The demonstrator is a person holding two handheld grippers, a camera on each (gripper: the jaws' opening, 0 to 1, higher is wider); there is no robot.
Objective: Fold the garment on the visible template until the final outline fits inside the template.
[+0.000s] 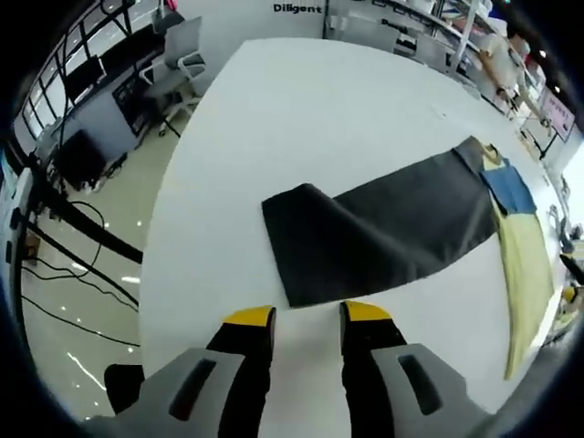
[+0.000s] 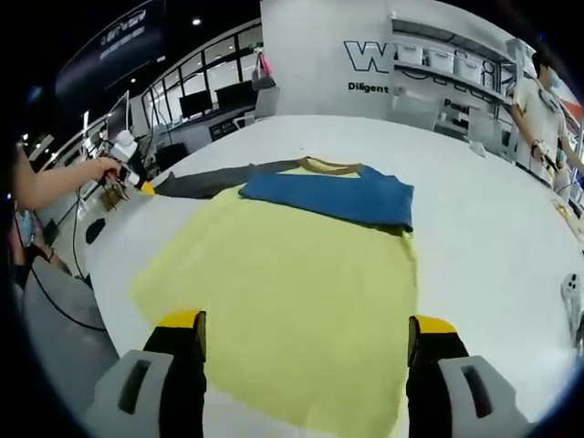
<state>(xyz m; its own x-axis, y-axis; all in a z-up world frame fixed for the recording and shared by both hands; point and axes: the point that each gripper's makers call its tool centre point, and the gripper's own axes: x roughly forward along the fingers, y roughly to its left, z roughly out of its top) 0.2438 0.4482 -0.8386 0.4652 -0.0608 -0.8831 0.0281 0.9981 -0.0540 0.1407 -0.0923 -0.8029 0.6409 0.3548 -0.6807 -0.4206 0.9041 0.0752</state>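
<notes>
A garment lies flat on the white table (image 1: 274, 119): a pale yellow body (image 2: 301, 301), a blue chest panel (image 2: 338, 196) and a long dark grey sleeve (image 1: 374, 228) stretched out to one side. The sleeve's end (image 1: 292, 219) has a slightly lifted corner. My left gripper (image 1: 307, 315) hovers open just short of the sleeve's end, with nothing between its yellow-tipped fingers. It also appears, held by a hand, at the far left of the right gripper view (image 2: 132, 181). My right gripper (image 2: 306, 324) is wide open over the yellow hem, holding nothing.
The table edge (image 1: 160, 228) curves close on the left, with floor cables (image 1: 82, 319) and office chairs (image 1: 178, 64) beyond. A person (image 2: 538, 100) stands by shelves at the far right. A small white object (image 2: 573, 290) lies near the right table edge.
</notes>
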